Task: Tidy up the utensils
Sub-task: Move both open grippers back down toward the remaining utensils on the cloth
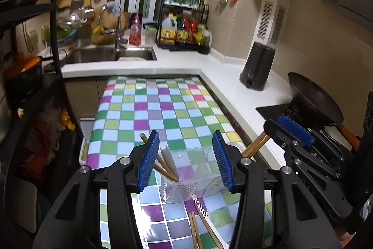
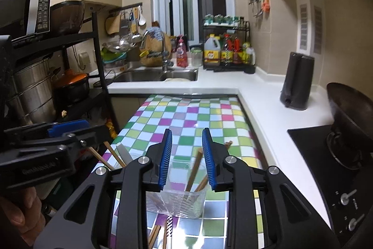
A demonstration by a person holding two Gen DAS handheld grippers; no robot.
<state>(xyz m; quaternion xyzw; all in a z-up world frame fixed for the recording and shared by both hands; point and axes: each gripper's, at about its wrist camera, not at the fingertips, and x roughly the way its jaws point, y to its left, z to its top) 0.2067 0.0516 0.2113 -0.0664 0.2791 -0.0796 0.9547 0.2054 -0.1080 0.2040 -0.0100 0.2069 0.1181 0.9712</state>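
Glossy checked oilcloth over the table [image 1: 163, 109], throwing back white glare; clear ribbed plastic for the utensil holder [image 2: 177, 202], with smooth brown wooden chopsticks [image 2: 193, 169] standing in it. Matt black plastic on each hand-held gripper [image 1: 184, 160], with ridged blue rubbery pads [image 1: 149, 160] and bright metal screws. Brushed steel sink [image 1: 112, 54] set in a smooth white counter [image 1: 233, 76], beside a matt dark kettle [image 1: 257, 65].

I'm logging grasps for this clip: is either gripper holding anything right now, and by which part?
Nothing is held. The left gripper and right gripper both stand open above the clear container; chopsticks rest inside it, untouched.
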